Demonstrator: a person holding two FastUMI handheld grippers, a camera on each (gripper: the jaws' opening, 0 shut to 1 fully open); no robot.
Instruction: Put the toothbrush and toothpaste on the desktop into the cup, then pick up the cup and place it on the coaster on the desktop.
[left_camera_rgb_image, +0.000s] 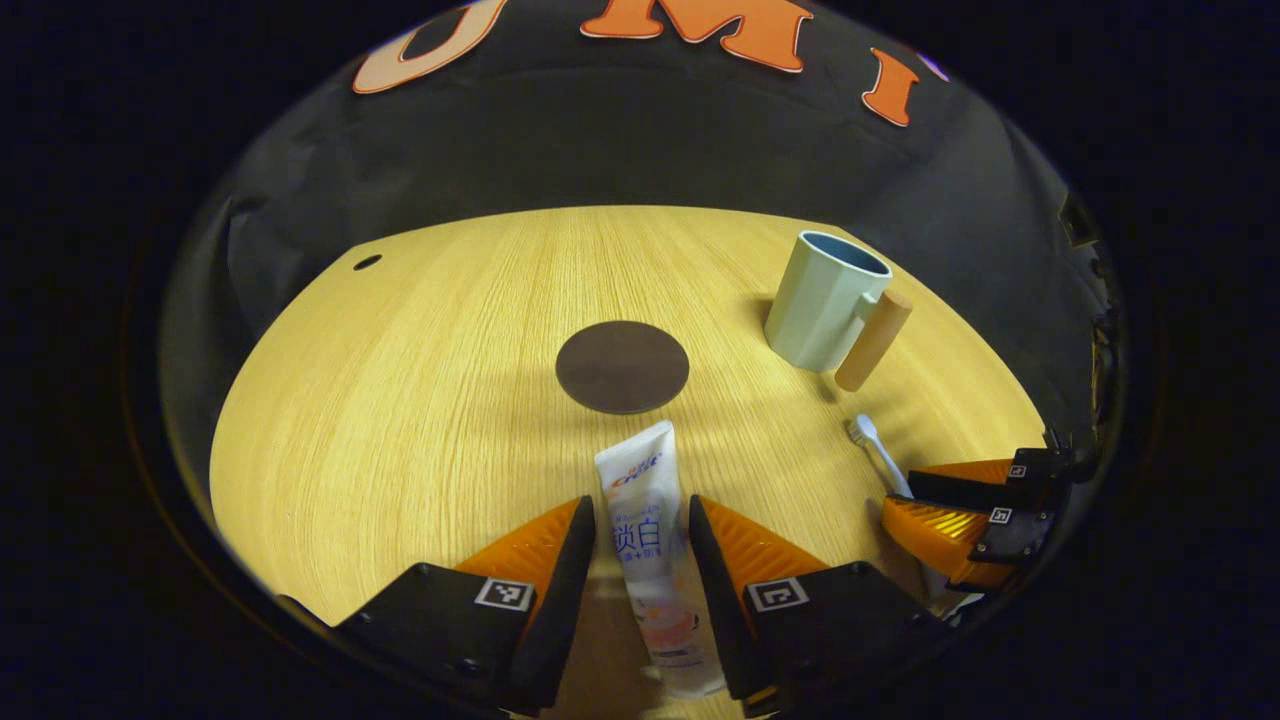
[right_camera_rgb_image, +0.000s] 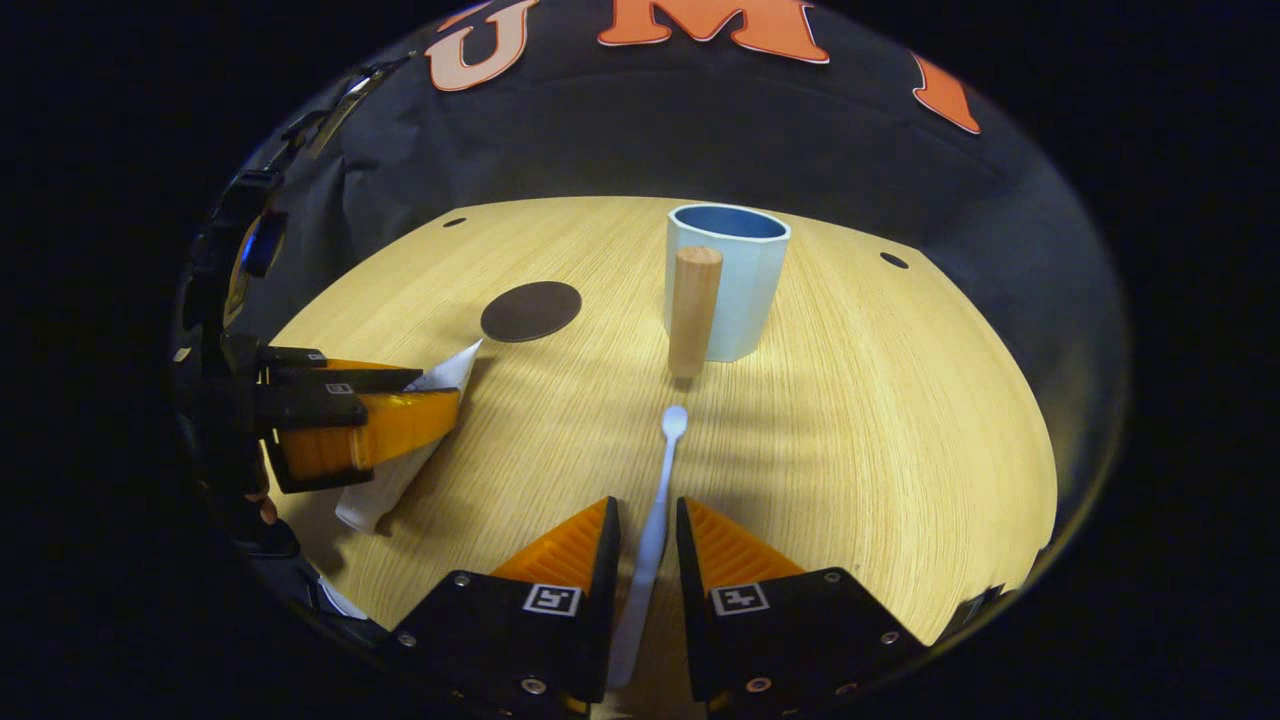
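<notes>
The left gripper (left_camera_rgb_image: 640, 530) straddles the toothpaste tube (left_camera_rgb_image: 648, 540) and the right gripper (right_camera_rgb_image: 645, 535) the toothbrush (right_camera_rgb_image: 655, 500) — jaws narrowed around each, contact unclear. The cup (right_camera_rgb_image: 725, 280) stands at 12 o'clock in the right gripper view, the coaster (right_camera_rgb_image: 531, 310) at 10 o'clock on the wooden desktop (right_camera_rgb_image: 880, 420).

The toothpaste tube (left_camera_rgb_image: 645, 520) carries a label with a slanted blue brand word near its flat end and large blue characters below it, with smaller print further down that is too blurred to make out. Each finger of the left gripper (left_camera_rgb_image: 640, 510) bears 1 square black-and-white coded marker (left_camera_rgb_image: 503, 593), and so does each finger of the right gripper (right_camera_rgb_image: 647, 510), 2 to a gripper.
</notes>
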